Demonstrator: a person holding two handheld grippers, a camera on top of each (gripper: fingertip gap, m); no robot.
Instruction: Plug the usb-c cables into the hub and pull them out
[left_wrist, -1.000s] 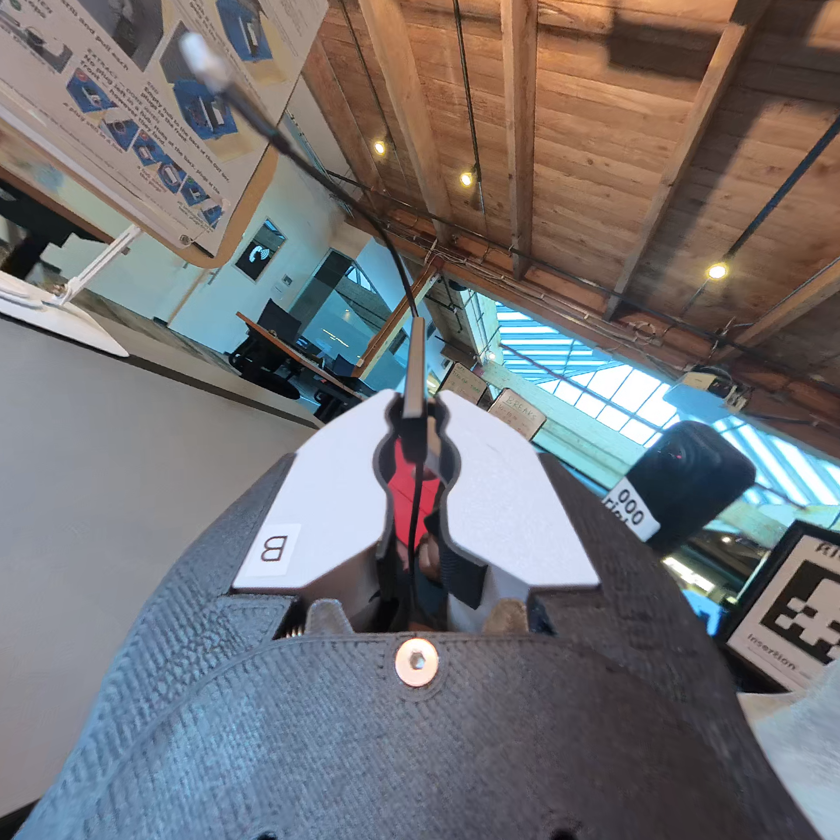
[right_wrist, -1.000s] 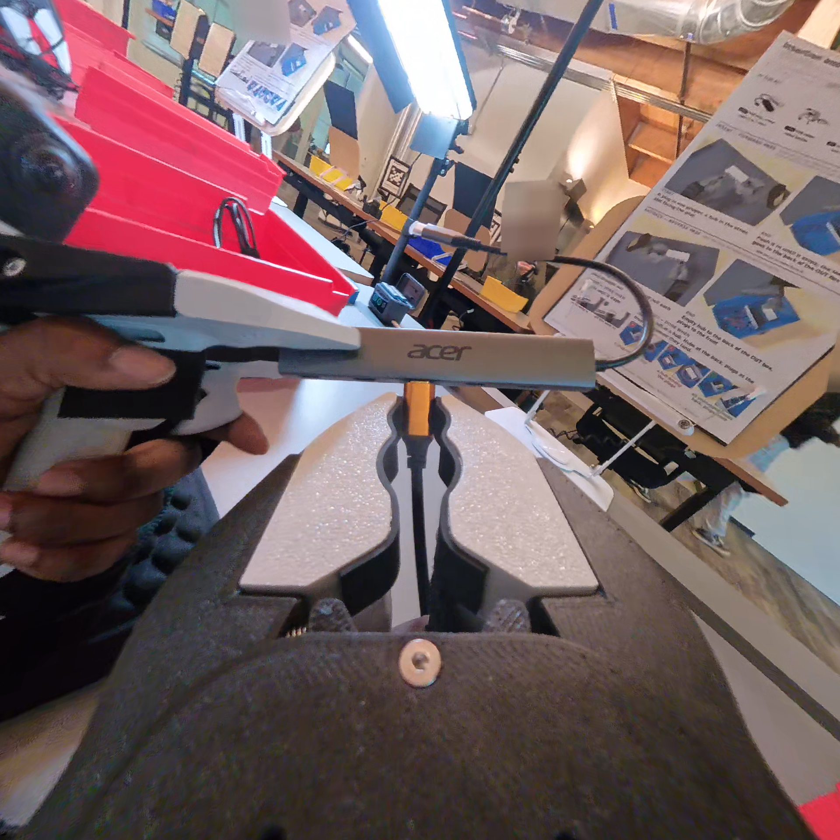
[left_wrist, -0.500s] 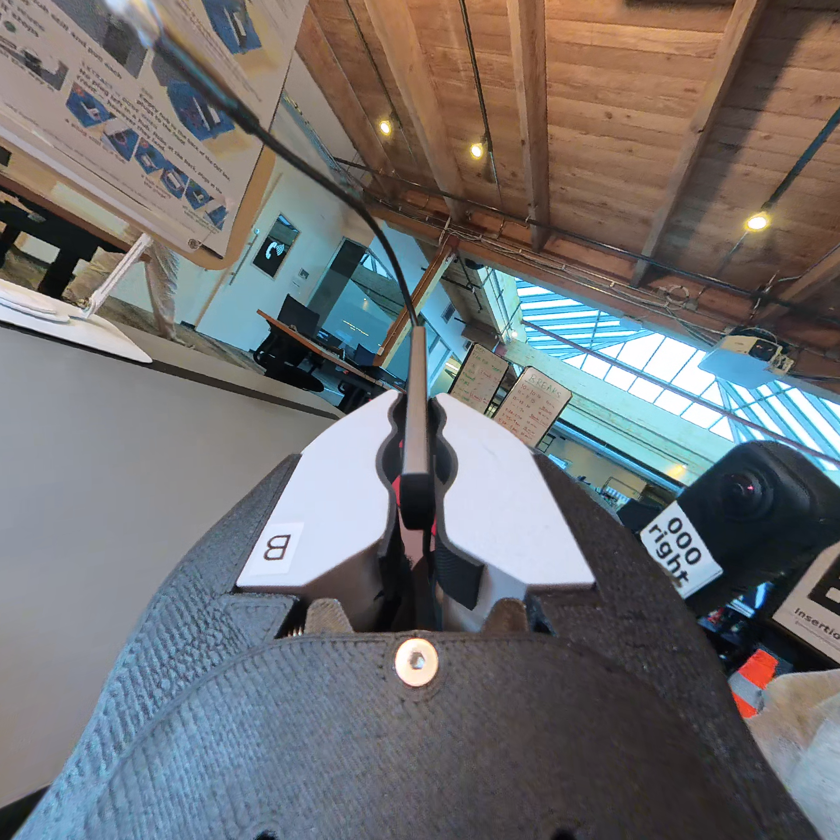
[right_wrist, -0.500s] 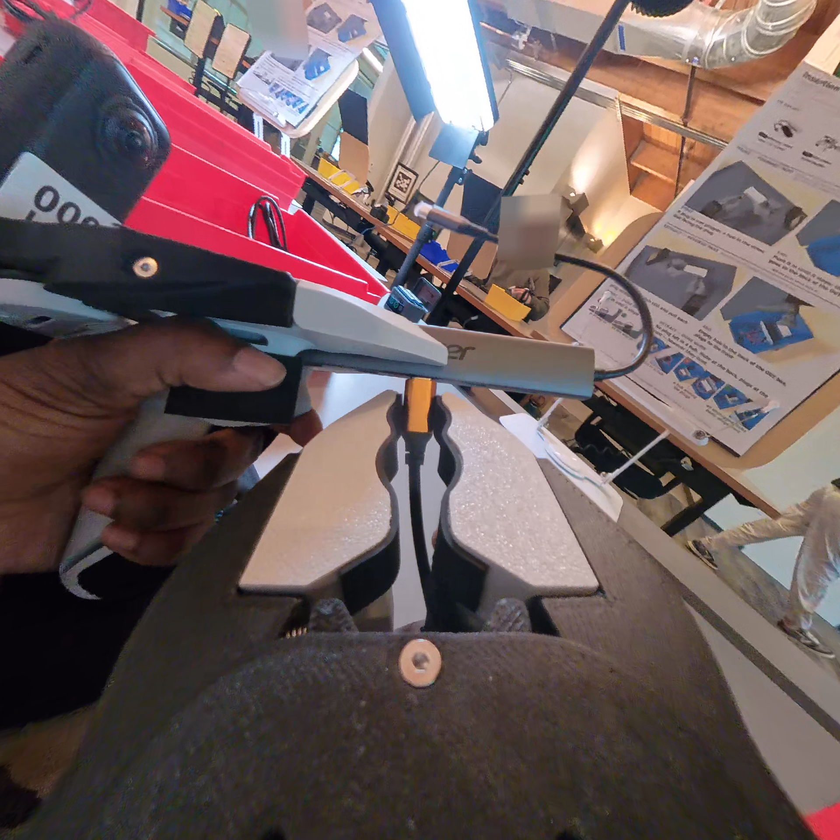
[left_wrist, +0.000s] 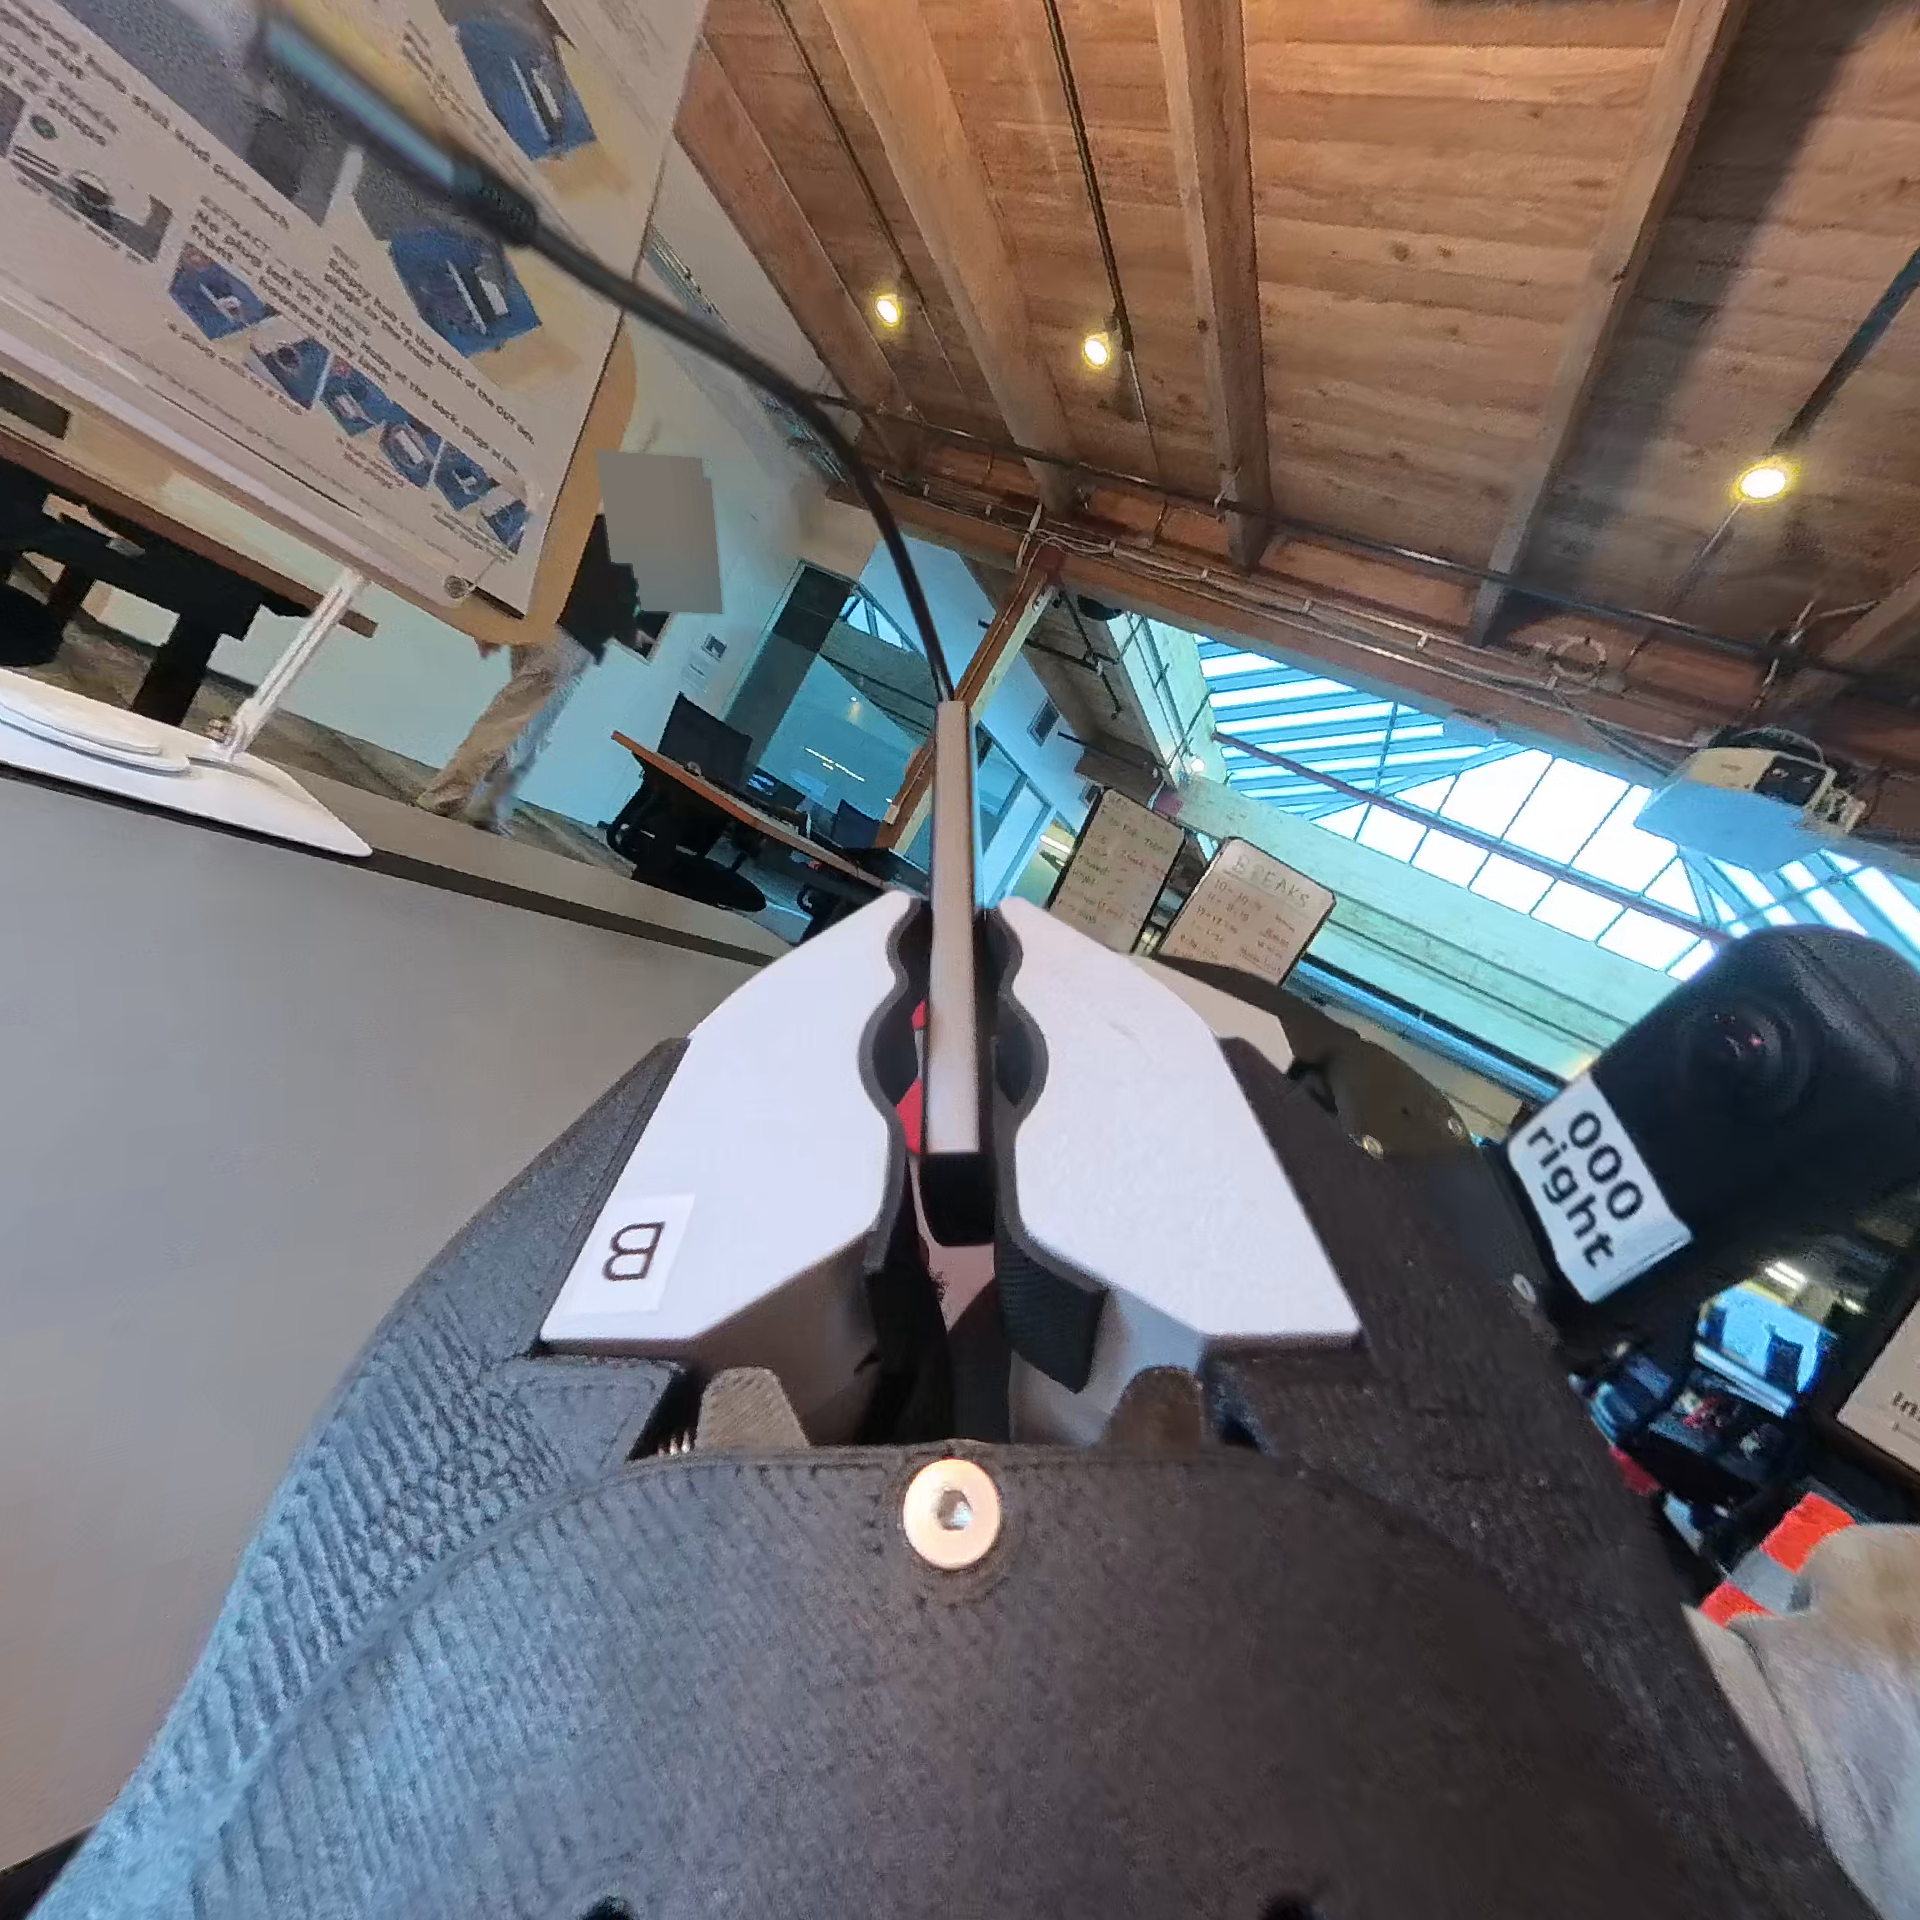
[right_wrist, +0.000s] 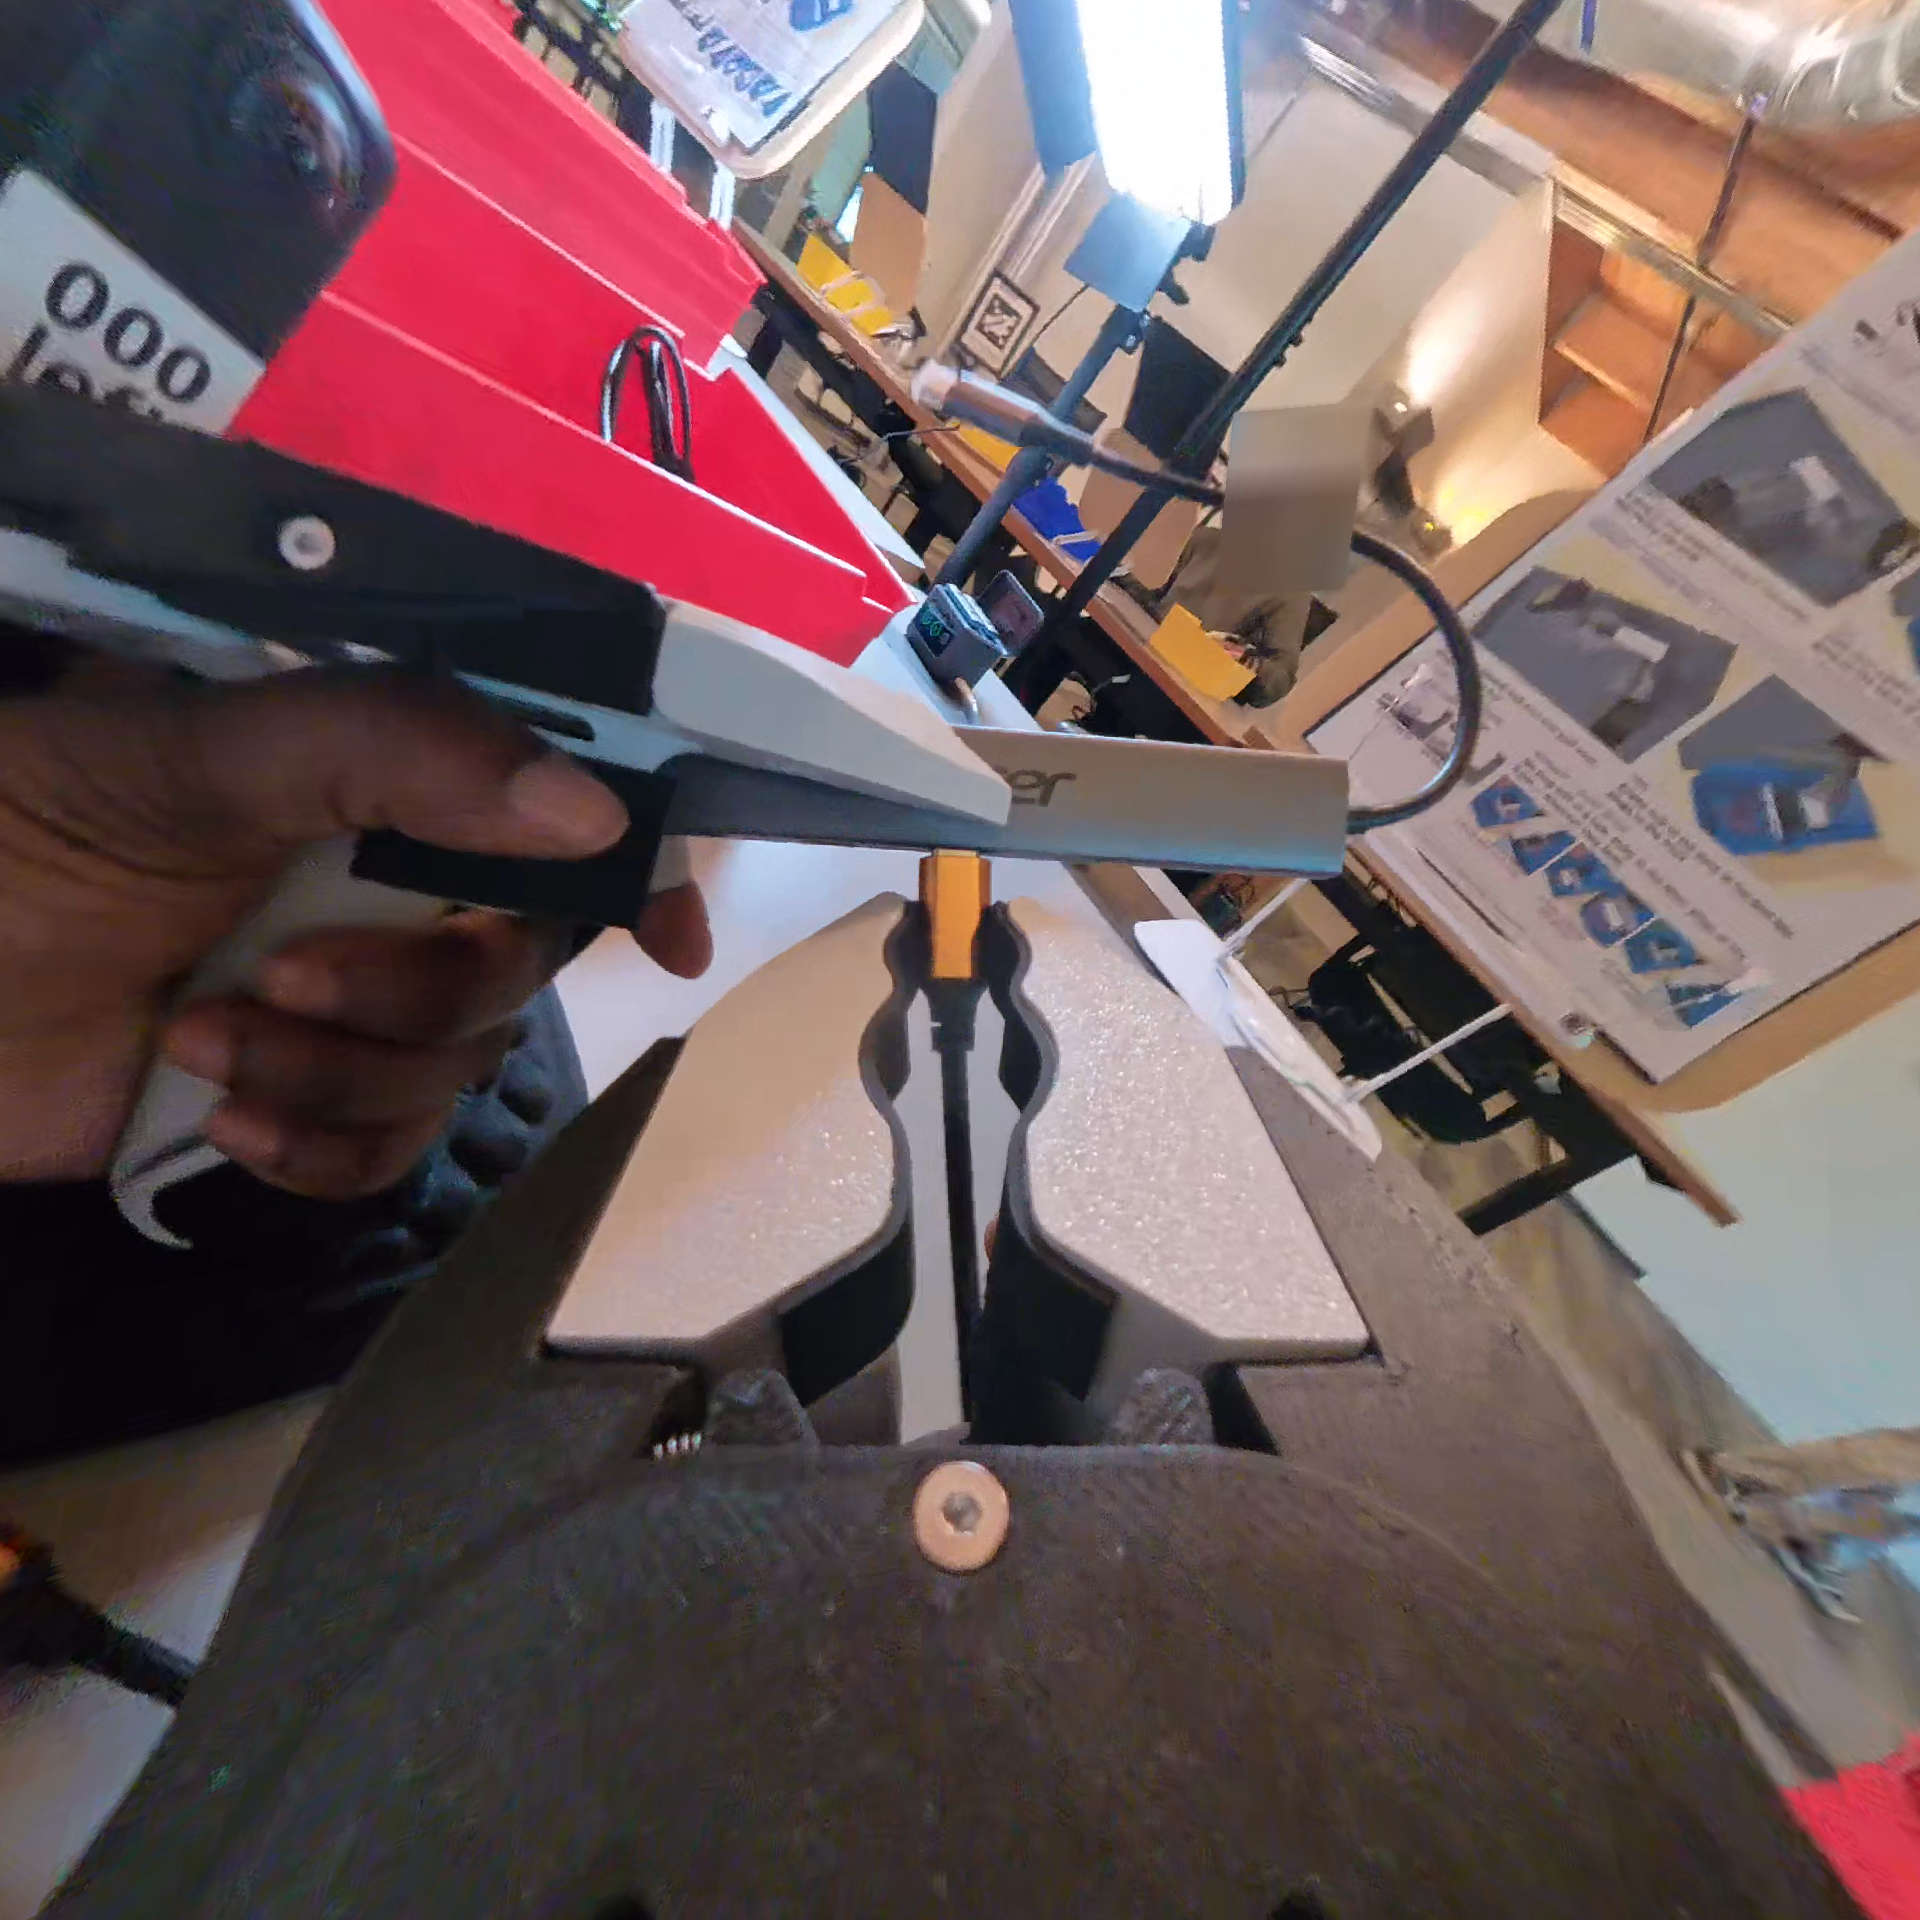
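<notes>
My left gripper (left_wrist: 953, 920) is shut on the slim grey hub (left_wrist: 954, 935), held edge-on and raised off the table; the hub's own black cable (left_wrist: 727, 343) curves up to a silver plug. In the right wrist view the hub (right_wrist: 1174, 800) lies crosswise, clamped by the left gripper (right_wrist: 997, 800) in a person's hand (right_wrist: 270, 894). My right gripper (right_wrist: 954, 914) is shut on an orange usb-c plug (right_wrist: 954, 914) with a black cable (right_wrist: 956, 1195). The plug's tip meets the hub's lower edge.
Red bins (right_wrist: 540, 343) stand behind the left gripper, one with a coiled black cable (right_wrist: 649, 405). An instruction board (right_wrist: 1714, 790) on a white stand (left_wrist: 177, 769) stands at the grey table's (left_wrist: 260, 1091) far side. A light on a stand (right_wrist: 1153, 94) shines beyond. The grippers are tip to tip, or close to it.
Both grippers have tilted and come closer together. The left gripper and hub now fill more of the right wrist view. The orange plug stays at the hub's edge.
</notes>
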